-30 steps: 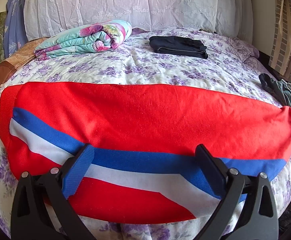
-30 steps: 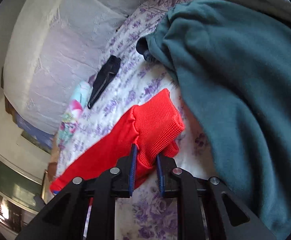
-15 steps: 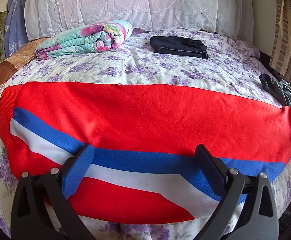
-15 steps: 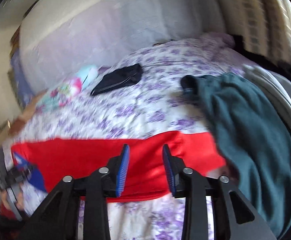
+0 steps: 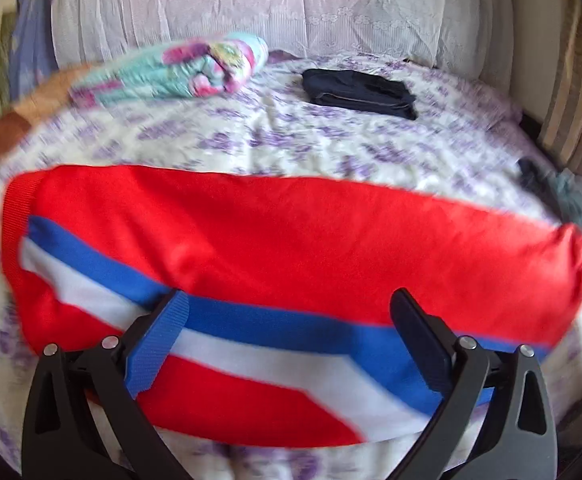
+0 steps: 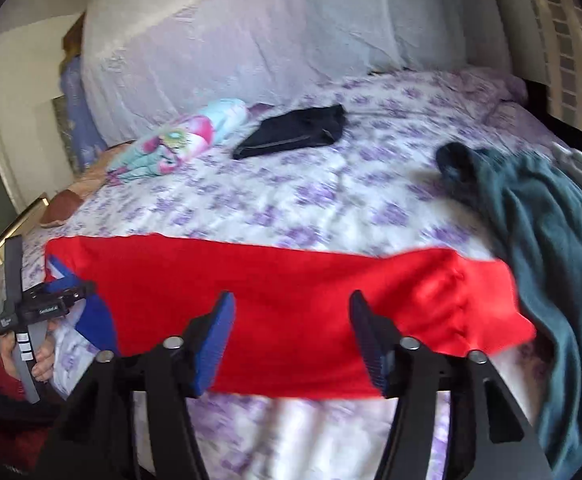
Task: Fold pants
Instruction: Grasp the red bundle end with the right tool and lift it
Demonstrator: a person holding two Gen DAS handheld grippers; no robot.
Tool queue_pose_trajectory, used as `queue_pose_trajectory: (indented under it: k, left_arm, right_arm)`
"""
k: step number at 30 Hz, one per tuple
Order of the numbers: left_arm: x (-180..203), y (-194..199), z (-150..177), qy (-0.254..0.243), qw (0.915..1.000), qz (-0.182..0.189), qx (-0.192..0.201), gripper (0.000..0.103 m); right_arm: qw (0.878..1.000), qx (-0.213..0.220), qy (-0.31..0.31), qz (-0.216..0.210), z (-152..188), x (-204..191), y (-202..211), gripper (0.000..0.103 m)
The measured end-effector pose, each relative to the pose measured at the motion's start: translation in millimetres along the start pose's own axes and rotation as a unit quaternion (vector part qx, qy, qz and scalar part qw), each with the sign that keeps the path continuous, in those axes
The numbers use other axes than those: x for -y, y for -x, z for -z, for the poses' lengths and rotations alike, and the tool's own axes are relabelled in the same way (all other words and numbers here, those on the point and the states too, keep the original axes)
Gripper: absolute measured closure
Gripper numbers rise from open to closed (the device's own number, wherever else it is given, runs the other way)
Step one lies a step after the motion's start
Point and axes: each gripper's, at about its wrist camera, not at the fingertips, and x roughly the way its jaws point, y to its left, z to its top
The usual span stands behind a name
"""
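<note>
Red pants [image 5: 291, 240] with a blue and white side stripe lie flat across the near part of the bed, folded lengthwise. They also show in the right wrist view [image 6: 291, 292]. My left gripper [image 5: 289, 300] hovers open over the striped near edge, pads wide apart and pressing on nothing. The same left gripper [image 6: 57, 294] appears at the waist end, held by a hand [image 6: 41, 360]. My right gripper [image 6: 292, 300] hangs over the cuff half of the pants; its jaws are opening, and the red cloth lies below them, not pinched.
A folded floral blanket [image 5: 179, 70] and a folded black garment [image 5: 359, 90] lie farther back on the purple-flowered bedspread [image 5: 291, 140]. A teal garment [image 6: 551, 260] is heaped at the right edge, touching the cuff. White lace-covered pillows [image 5: 271, 8] line the head.
My right gripper let go of the red cuff, rolled upright, drew back and opened. The cuff now lies flat on the bed. The left gripper stays open in almost the same spot.
</note>
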Motion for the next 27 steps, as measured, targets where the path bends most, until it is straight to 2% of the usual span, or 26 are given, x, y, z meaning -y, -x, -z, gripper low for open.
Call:
queue_pose_trajectory:
  k: [2,4,5,6,7,8,10,11,13,14,15,17,21,23,25,27]
  left_arm:
    - [-2,-1,-12,0.026,0.9988,0.04,-0.011,0.005]
    - [3,-6,-24,0.027,0.9985,0.046,-0.013,0.005]
    - [10,-14,-28,0.009,0.9992,0.033,-0.02,0.005]
    - [13,-20,-28,-0.003,0.9993,0.021,-0.03,0.005]
    - [19,-35,-24,-0.016,0.9983,-0.003,-0.055,0.005]
    - [20,-40,-20,-0.02,0.9978,-0.011,-0.062,0.005]
    - [26,-37,-5,-0.048,0.9974,-0.026,-0.046,0.005]
    - [29,-32,-3,-0.054,0.9974,-0.024,-0.041,0.005]
    - [25,-28,2,-0.043,0.9984,-0.007,-0.035,0.005]
    - [22,-27,3,-0.039,0.9987,-0.002,-0.034,0.005]
    - [20,-25,2,-0.032,0.999,0.008,-0.031,0.005]
    - [17,-25,3,-0.028,0.9991,0.011,-0.031,0.005]
    - [23,-25,7,-0.042,0.9987,-0.004,-0.03,0.005]
    - [21,-23,9,-0.042,0.9988,0.003,-0.027,0.005]
    - [16,-21,9,-0.034,0.999,0.019,-0.02,0.005]
    - [12,-19,8,-0.025,0.999,0.032,-0.017,0.005]
  right_arm:
    - [0.999,-0.025,0.014,-0.014,2,-13,-20,0.038]
    - [0.997,-0.067,0.015,-0.026,7,-19,-42,0.036]
    - [0.993,-0.109,0.012,-0.043,12,-19,-58,0.033]
    - [0.992,-0.119,0.014,-0.047,14,-20,-65,0.028]
    - [0.992,-0.115,0.02,-0.048,13,-21,-63,0.028]
    - [0.991,-0.118,0.021,-0.06,5,-23,-61,0.028]
    - [0.987,-0.107,-0.005,-0.121,-13,-21,-56,0.028]
    - [0.978,-0.105,-0.029,-0.175,-31,-22,-58,0.028]
    - [0.963,-0.117,-0.055,-0.238,-55,-28,-70,0.028]
    - [0.949,-0.129,-0.062,-0.281,-72,-39,-82,0.028]
    - [0.938,-0.143,-0.061,-0.31,-86,-50,-96,0.028]
    - [0.925,-0.17,-0.046,-0.337,-108,-74,-126,0.028]
    - [0.901,-0.247,-0.027,-0.356,-125,-119,-193,0.028]
    - [0.887,-0.287,-0.041,-0.361,-126,-128,-225,0.028]
    - [0.875,-0.313,-0.047,-0.366,-124,-134,-239,0.028]
    - [0.875,-0.329,-0.04,-0.352,-119,-136,-248,0.028]
